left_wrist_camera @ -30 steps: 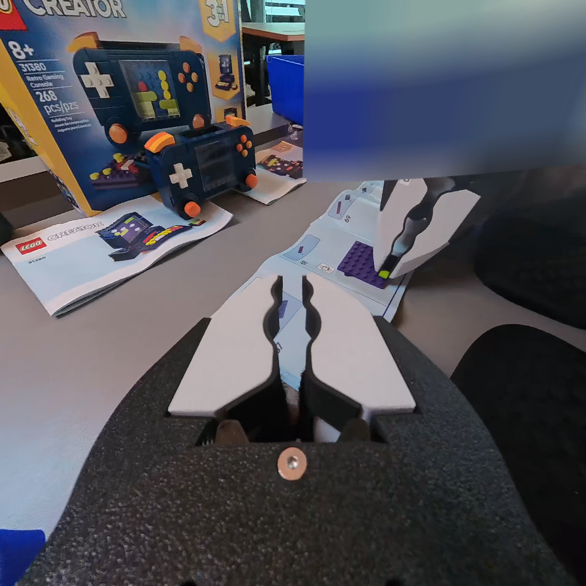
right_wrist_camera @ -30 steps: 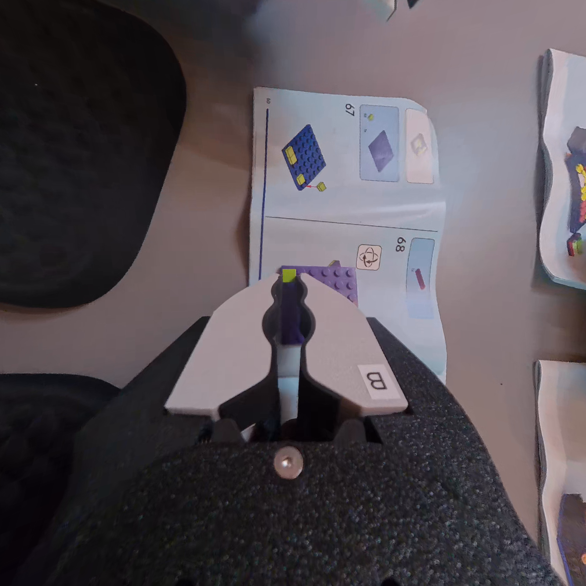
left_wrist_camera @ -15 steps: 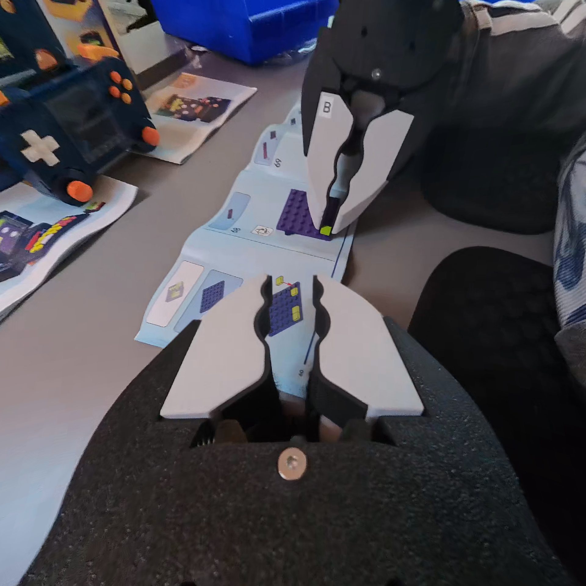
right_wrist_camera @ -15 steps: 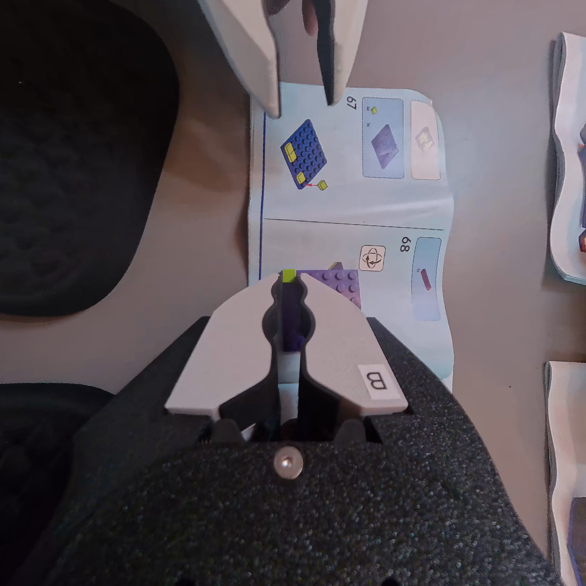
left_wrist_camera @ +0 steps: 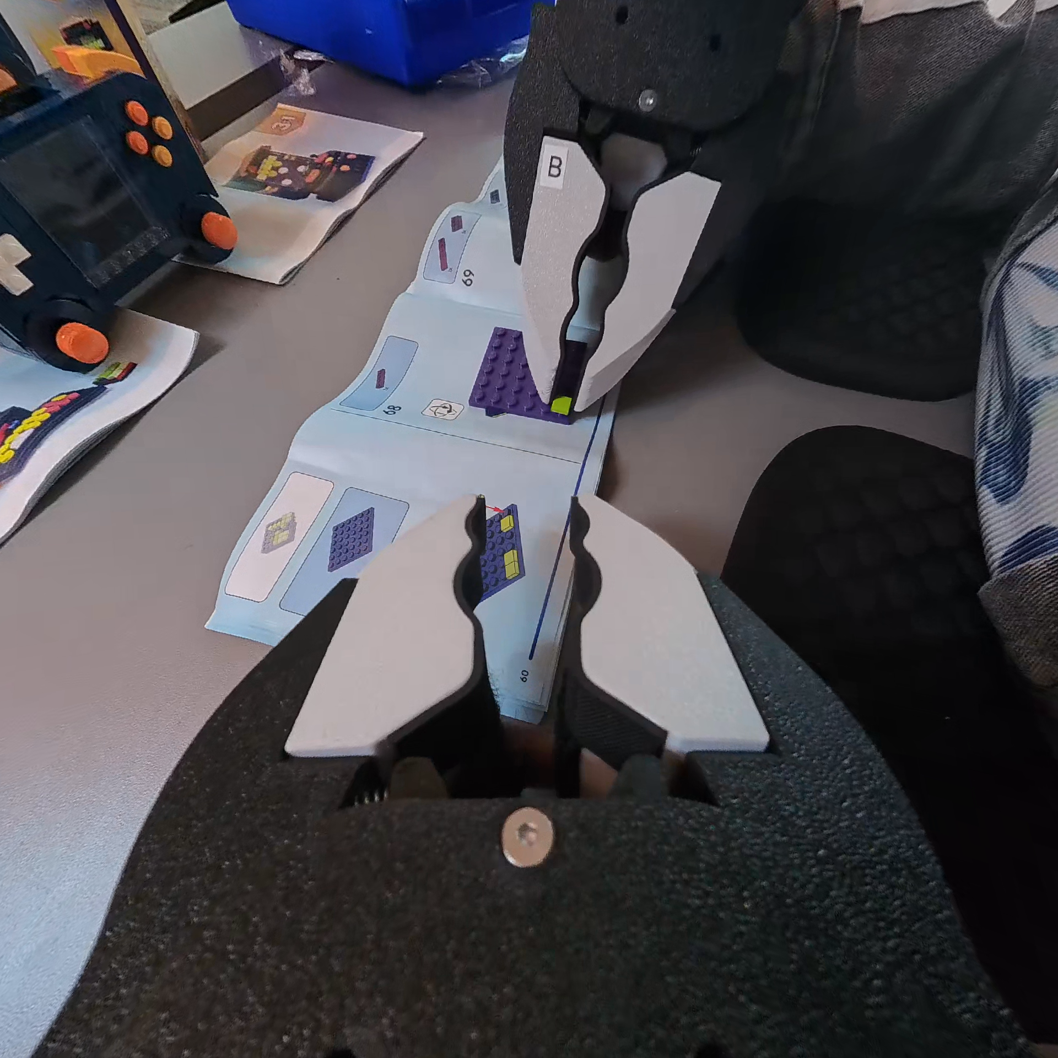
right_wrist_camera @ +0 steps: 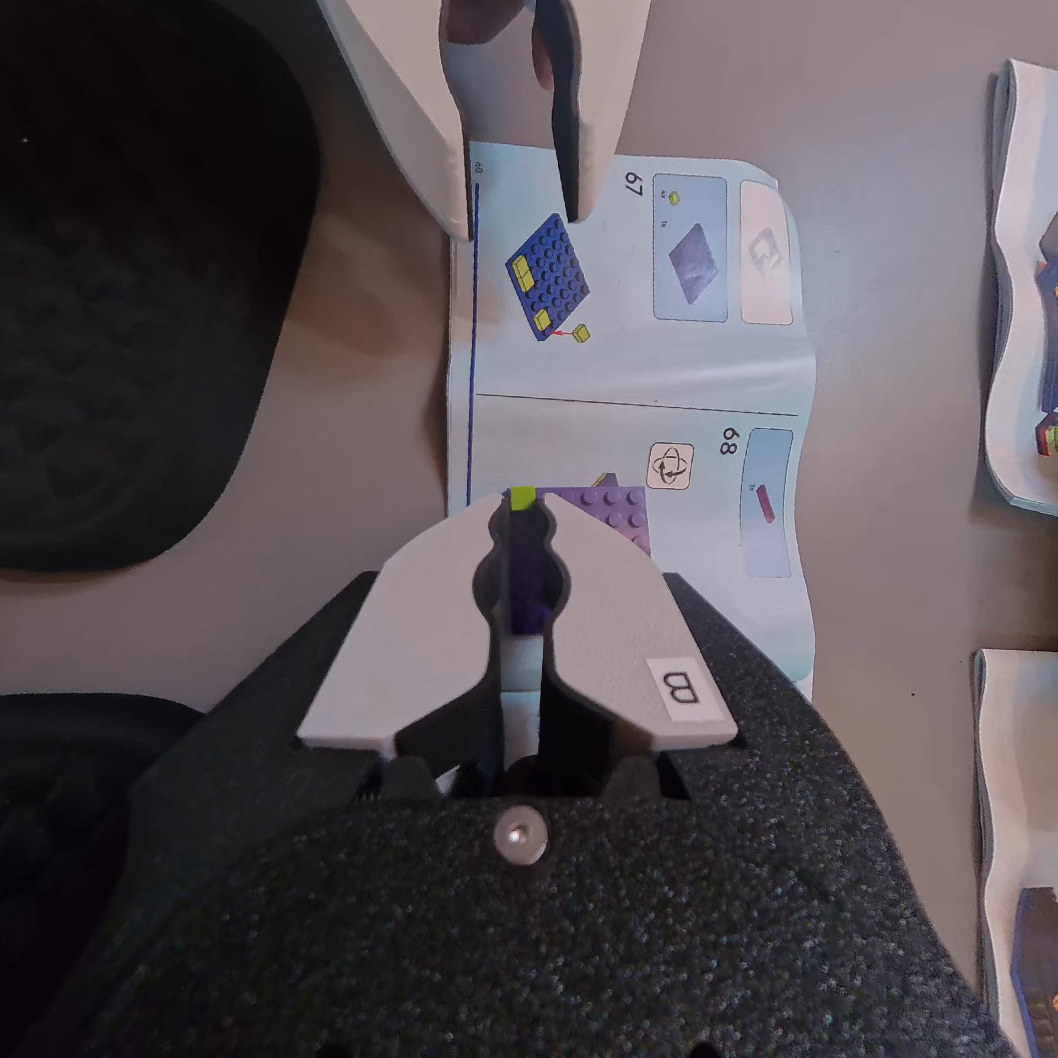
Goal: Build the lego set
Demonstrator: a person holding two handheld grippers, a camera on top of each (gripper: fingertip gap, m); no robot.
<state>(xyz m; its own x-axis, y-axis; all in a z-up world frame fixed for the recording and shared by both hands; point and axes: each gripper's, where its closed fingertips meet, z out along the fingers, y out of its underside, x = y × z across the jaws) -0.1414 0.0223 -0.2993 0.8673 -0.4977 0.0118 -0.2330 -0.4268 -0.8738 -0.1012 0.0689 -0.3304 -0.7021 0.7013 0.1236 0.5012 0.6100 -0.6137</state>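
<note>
A purple studded plate (left_wrist_camera: pixel 506 372) lies on an open instruction booklet (left_wrist_camera: pixel 435 458) on the grey table. My right gripper (left_wrist_camera: pixel 568 401) points down at the plate's near corner and is shut on a small lime tile (left_wrist_camera: pixel 561 405). In the right wrist view the lime tile (right_wrist_camera: pixel 522 497) sits between my right gripper's tips (right_wrist_camera: pixel 522 501), at the corner of the plate (right_wrist_camera: pixel 615 509). My left gripper (left_wrist_camera: pixel 525 509) is open and empty, low over the booklet's near page, a short way from the plate. It also shows at the top of the right wrist view (right_wrist_camera: pixel 518 226).
A built dark blue console model (left_wrist_camera: pixel 86 229) stands at the left on another booklet (left_wrist_camera: pixel 86 412). A third booklet (left_wrist_camera: pixel 309 177) and a blue bin (left_wrist_camera: pixel 389 34) lie behind. Black pads (left_wrist_camera: pixel 893 630) (right_wrist_camera: pixel 126 286) and a person's sleeve (left_wrist_camera: pixel 1019 401) are at the right. Left tips to right tips: about 8 cm. From either gripper's tips it is about 25 cm to the built dark blue console model (left_wrist_camera: pixel 86 229).
My left gripper has swung toward the booklet and the right gripper, come closer, and its fingers have opened wider. The right gripper has stayed on the plate's corner with the lime tile.
</note>
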